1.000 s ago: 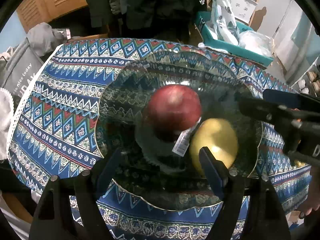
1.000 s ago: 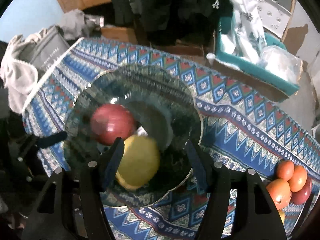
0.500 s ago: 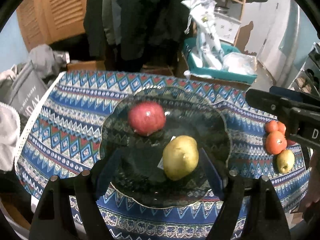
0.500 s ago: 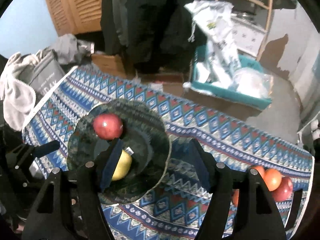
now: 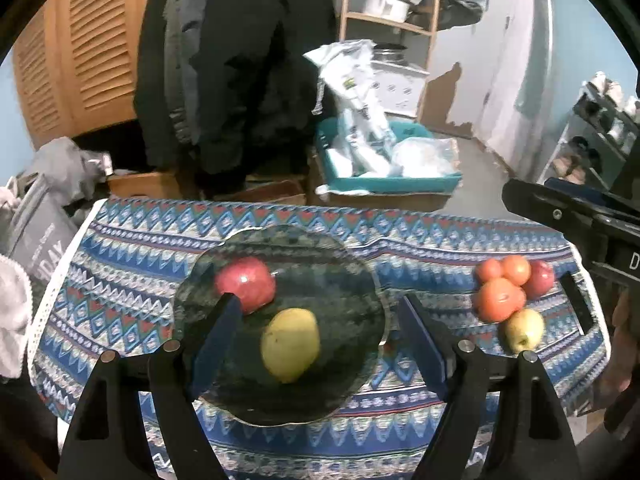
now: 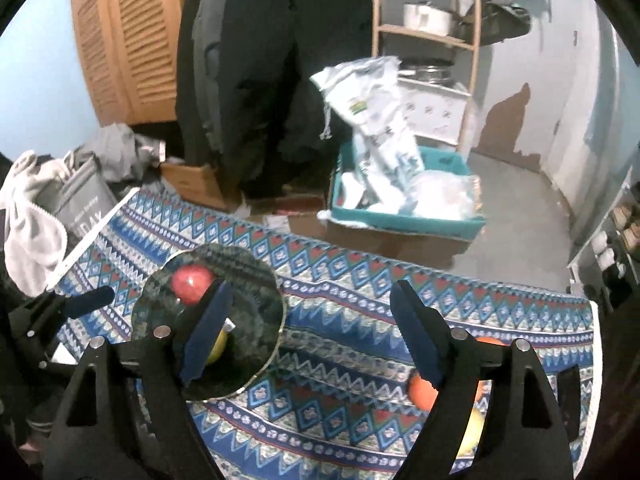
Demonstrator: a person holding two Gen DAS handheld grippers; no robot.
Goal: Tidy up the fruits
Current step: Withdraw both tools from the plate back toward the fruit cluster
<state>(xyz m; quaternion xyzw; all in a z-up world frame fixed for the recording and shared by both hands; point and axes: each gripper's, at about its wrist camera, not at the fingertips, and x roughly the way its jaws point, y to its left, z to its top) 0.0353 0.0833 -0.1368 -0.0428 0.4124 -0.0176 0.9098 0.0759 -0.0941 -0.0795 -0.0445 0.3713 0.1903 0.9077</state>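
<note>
Red apple (image 5: 245,284) and yellow pear (image 5: 291,344) on the glass plate (image 5: 352,276). Loose fruit pile (image 5: 508,292) well apart on the tablecloth (image 5: 120,264). Left gripper (image 5: 316,344) spread wide, holding nothing; right gripper (image 6: 310,324) just been opening, likewise bare.

Setting: home storage room | evidence: hung coats (image 5: 236,60), louvred wooden doors (image 5: 92,48), shelf (image 6: 432,36) held pot, patterned tablecloth (image 5: 132,248).

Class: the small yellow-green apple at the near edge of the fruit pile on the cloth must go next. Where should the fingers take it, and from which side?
Grip the yellow-green apple across its round middle, coming from above and the near side: oranges crowd its far side, while the near side looks open.
</note>
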